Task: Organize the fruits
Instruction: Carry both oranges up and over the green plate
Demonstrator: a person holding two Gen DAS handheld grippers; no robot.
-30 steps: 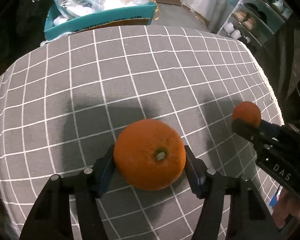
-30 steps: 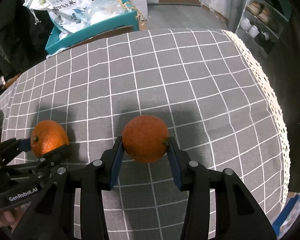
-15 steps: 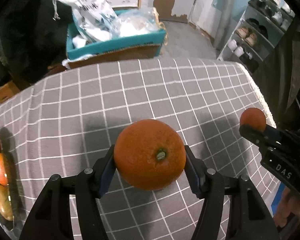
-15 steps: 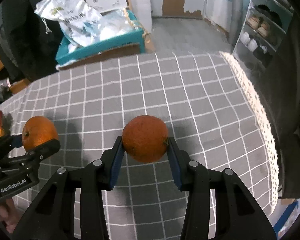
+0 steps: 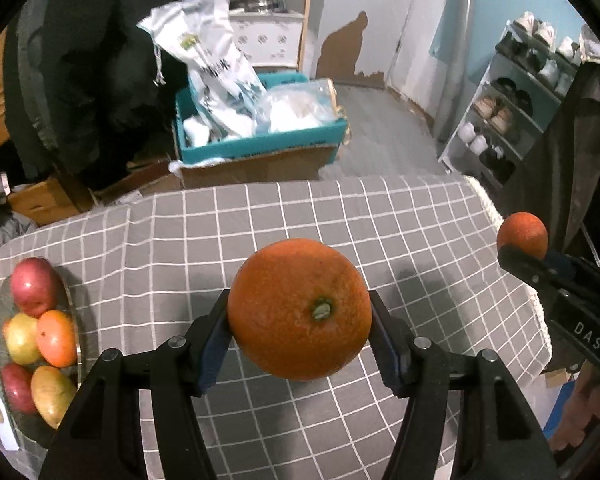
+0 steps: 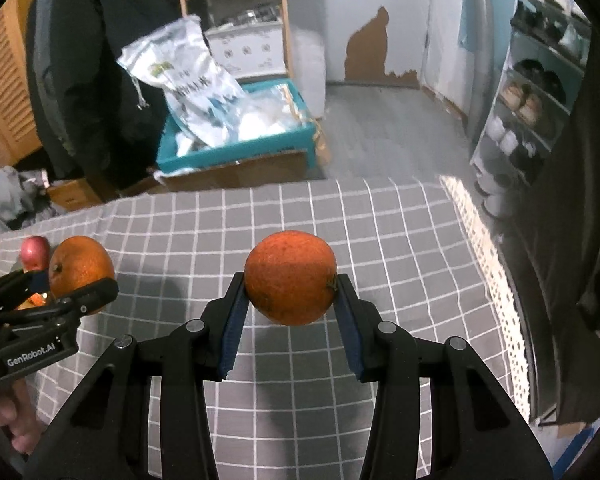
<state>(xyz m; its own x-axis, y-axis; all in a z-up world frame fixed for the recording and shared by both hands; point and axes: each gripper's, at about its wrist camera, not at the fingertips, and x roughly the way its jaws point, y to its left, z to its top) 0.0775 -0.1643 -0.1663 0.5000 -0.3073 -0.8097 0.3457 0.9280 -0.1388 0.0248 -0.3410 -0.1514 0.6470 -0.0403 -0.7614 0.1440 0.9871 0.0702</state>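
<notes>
Left tool (image 5: 300, 344) clamps large orange (image 5: 299, 309) across its middle, above bench (image 5: 400, 220). Right tool (image 6: 290, 314) clamps small orange (image 6: 290, 283) likewise. We judge both firm, round, roll-prone; we keep pads on widest girth. Fruit plate (image 5: 0, 300) at bench left.

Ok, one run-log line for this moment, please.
left gripper: shut on large orange | right gripper: shut on small orange | both above checked tablecloth | fruit bowl: at left, holding fruit
</notes>
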